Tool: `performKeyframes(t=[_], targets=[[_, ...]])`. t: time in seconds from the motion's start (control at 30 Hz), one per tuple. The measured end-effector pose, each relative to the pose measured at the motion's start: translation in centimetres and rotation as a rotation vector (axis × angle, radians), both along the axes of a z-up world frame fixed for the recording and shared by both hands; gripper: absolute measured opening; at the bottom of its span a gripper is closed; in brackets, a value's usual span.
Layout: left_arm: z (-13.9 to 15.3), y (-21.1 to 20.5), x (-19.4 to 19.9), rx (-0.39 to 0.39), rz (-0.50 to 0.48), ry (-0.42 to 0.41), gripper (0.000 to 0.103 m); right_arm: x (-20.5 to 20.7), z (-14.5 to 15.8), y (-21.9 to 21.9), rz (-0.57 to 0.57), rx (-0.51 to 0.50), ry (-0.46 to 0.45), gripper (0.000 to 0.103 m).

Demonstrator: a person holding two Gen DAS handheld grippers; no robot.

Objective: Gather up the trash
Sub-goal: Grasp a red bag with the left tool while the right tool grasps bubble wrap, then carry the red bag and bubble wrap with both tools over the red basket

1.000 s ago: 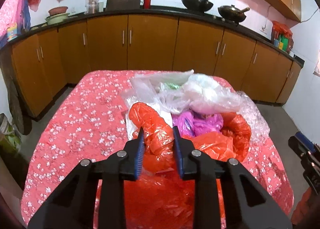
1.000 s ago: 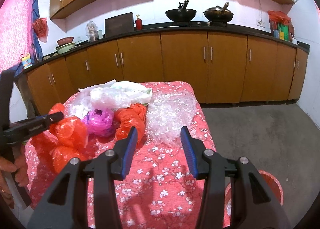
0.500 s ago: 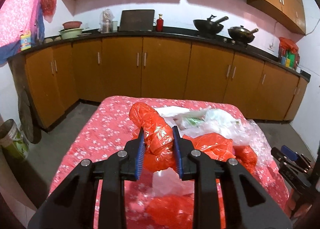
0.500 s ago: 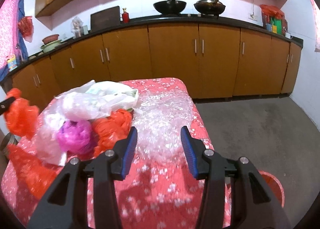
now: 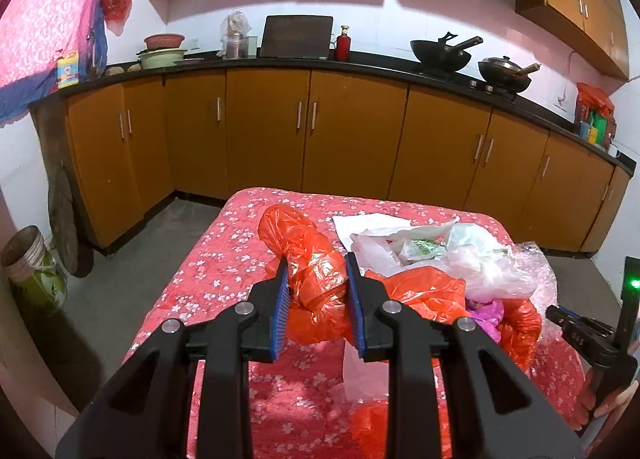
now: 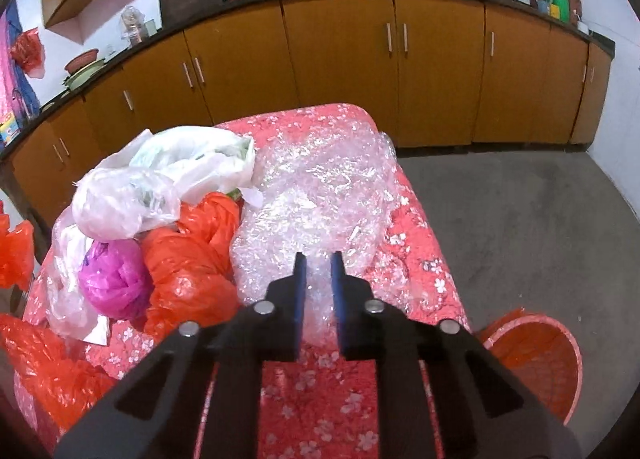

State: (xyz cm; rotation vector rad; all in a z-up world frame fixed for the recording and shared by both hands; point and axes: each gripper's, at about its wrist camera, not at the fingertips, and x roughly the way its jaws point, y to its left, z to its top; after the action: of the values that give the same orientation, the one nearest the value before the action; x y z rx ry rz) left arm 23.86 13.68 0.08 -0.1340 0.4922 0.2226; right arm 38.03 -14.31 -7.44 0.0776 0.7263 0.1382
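A pile of plastic trash lies on a table with a red flowered cloth [image 5: 224, 279]. My left gripper [image 5: 316, 287] is shut on an orange plastic bag [image 5: 308, 259] and holds it above the cloth; this bag shows at the left edge of the right wrist view [image 6: 14, 251]. My right gripper [image 6: 318, 279] is shut on the near edge of a clear bubble wrap sheet [image 6: 316, 195]. Beside the wrap lie another orange bag [image 6: 188, 263], a magenta bag [image 6: 112, 283] and white bags [image 6: 160, 179].
An orange waste basket [image 6: 532, 359] stands on the floor right of the table. Brown kitchen cabinets [image 5: 352, 139] run along the far wall. A bucket [image 5: 30, 267] stands on the floor at the left. The right gripper shows at the right edge of the left view [image 5: 588, 339].
My left gripper has lifted the orange bag up off the pile. My right gripper has moved forward and closed on the bubble wrap.
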Motion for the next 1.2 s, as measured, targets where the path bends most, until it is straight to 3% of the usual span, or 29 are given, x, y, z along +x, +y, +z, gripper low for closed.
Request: performKeyframes(t=[0.47,0.83,1.2], targets=[[0.6,-0.4,-0.6,0.005,-0.009,-0.02,0.026,-5.9,5.7,-1.1,0.023,0.008,-0.247,0.007],[1.5,-1.1,-1.4,0.02,-0.024,-0.038,0.026,-8.5,8.3,0.2,0.092,0.025,-0.318,0.007],[2.4,-2.6,-2.2,0.044,-0.057,-0.058,0.026,-10.3,9.7,-0.6,0.082,0.029,-0.35,0.007]])
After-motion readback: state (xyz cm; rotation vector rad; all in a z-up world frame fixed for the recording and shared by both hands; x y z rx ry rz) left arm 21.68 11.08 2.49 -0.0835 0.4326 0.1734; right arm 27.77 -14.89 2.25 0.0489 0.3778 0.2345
